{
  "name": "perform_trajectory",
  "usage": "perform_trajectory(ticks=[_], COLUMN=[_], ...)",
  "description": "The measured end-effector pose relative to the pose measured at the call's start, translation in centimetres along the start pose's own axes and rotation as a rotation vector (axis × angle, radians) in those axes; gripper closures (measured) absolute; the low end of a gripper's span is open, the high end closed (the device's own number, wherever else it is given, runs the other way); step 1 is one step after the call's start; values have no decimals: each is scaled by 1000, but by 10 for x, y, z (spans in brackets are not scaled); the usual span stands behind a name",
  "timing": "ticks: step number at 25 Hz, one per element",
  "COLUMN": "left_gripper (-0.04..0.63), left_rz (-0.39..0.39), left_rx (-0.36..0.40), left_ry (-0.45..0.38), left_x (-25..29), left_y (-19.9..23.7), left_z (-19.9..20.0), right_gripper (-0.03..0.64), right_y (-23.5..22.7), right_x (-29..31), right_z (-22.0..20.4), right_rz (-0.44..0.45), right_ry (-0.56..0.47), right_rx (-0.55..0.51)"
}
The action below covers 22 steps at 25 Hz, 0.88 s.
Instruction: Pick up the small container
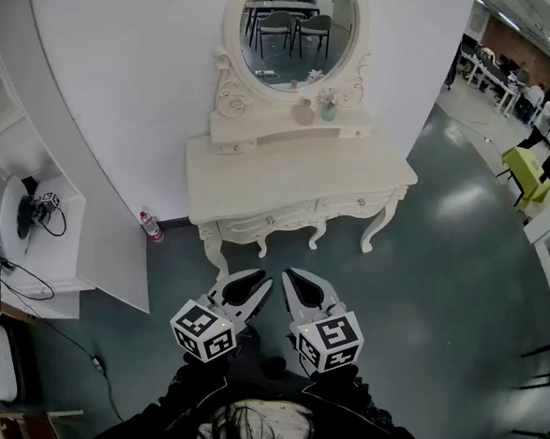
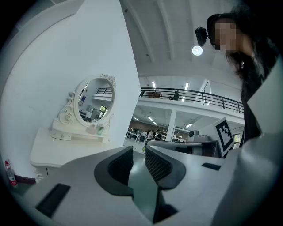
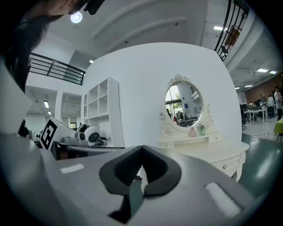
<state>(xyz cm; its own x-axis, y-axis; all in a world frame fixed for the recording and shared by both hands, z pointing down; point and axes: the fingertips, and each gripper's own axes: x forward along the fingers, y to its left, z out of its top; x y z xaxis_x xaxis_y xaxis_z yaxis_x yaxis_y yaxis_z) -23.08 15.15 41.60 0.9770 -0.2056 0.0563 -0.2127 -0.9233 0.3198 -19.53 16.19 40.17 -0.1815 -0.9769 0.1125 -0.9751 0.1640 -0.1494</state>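
Two small containers stand on the raised shelf under the oval mirror (image 1: 290,27) of a cream dressing table (image 1: 259,180): a pinkish round one (image 1: 304,113) and a green one (image 1: 329,110). Both also show far off in the left gripper view, pinkish (image 2: 91,129) and green (image 2: 101,130), and in the right gripper view, pinkish (image 3: 192,132) and green (image 3: 202,130). My left gripper (image 1: 263,281) (image 2: 138,150) and right gripper (image 1: 288,275) (image 3: 141,148) are held side by side near my body, well short of the table. Both are shut with nothing between their jaws.
A red-and-white bottle (image 1: 151,226) stands on the floor by the table's left leg. A white shelf unit (image 1: 57,246) with cables and a headset stands at the left. A yellow chair (image 1: 527,173) and people are at the far right.
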Motion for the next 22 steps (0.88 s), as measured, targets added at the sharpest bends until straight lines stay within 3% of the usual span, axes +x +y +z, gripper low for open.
perform_trajectory(ticks=[22], left_gripper=[514], left_rz=[-36], left_rx=[8], left_ry=[48], left_x=[42], left_y=[10], left_z=[3], right_gripper=[620], right_y=[-42], right_x=[14], right_z=[2], right_rz=[-40], right_ry=[-3], right_rx=[35])
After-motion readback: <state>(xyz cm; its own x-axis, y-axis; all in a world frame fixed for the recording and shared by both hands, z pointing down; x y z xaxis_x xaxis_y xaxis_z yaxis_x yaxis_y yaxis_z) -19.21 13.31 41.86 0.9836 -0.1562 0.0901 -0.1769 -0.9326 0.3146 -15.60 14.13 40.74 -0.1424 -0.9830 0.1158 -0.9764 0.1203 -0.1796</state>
